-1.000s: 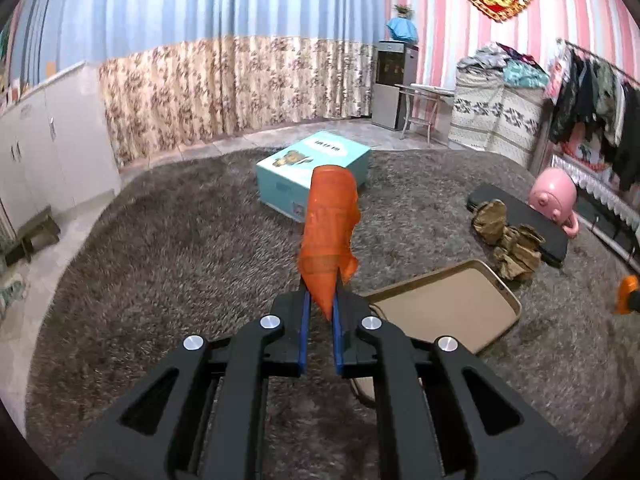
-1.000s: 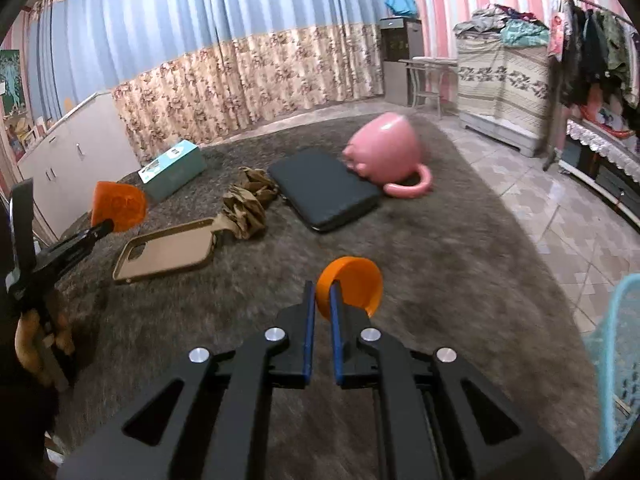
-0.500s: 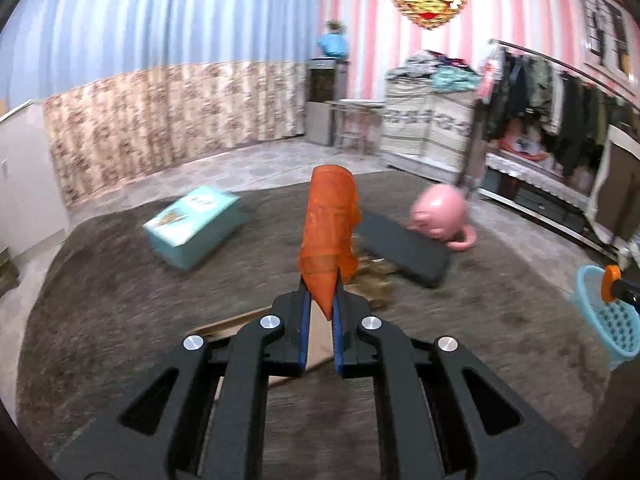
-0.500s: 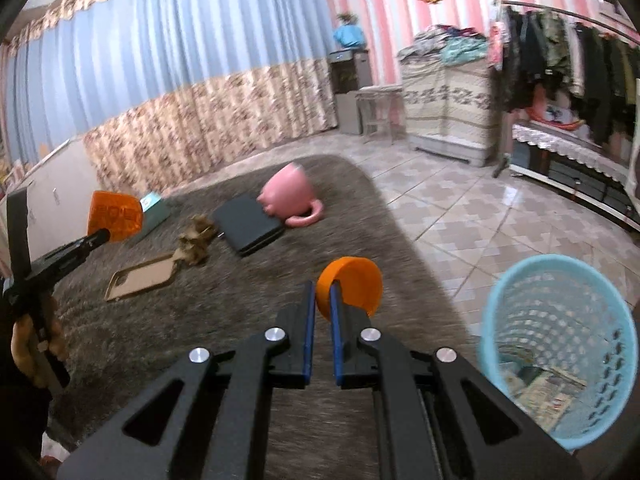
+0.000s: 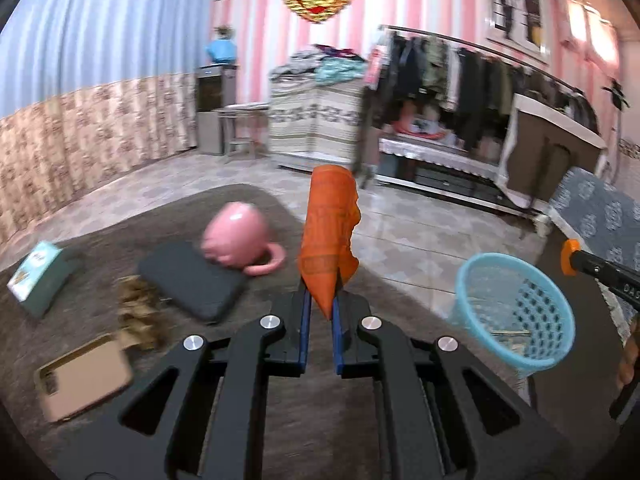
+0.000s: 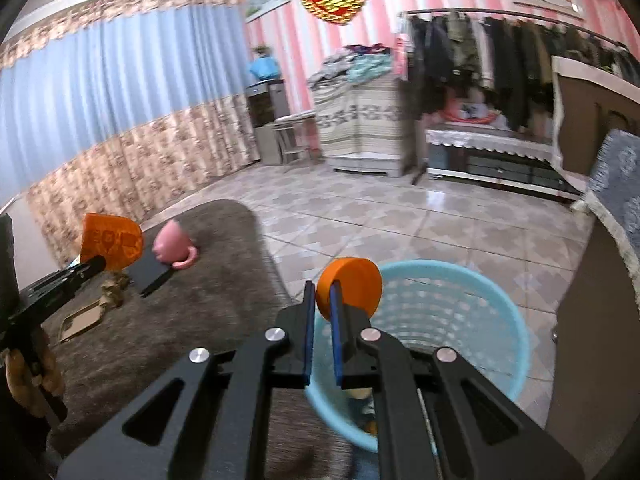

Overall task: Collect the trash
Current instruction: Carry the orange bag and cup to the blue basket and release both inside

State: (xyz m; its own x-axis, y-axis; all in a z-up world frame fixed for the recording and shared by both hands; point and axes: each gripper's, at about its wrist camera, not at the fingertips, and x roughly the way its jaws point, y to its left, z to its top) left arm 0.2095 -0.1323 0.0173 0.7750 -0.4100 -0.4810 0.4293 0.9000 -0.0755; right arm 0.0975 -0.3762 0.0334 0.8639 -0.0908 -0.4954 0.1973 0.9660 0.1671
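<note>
We are carrying two pieces of trash toward the blue basket (image 6: 424,344), which stands on the tiled floor at the edge of the grey rug (image 5: 100,248); to finish well we should bring each piece squarely over the mouth before letting go, since a release near the rim would likely spill onto the floor; the pink mug (image 5: 236,238), dark pad (image 5: 192,284) and tan tray (image 5: 84,376) on the rug lie well apart from the basket. The right claw (image 6: 322,308) is clamped tight on an orange cap (image 6: 352,286) and already hangs over the near rim, tilted downward; we judge it needs only a small push forward. The left claw (image 5: 320,304) is pinched shut on the point of a crumpled orange wrapper (image 5: 330,232), which stands up from the jaws; it angles down too, with the basket off to its right, so it has further to travel.
</note>
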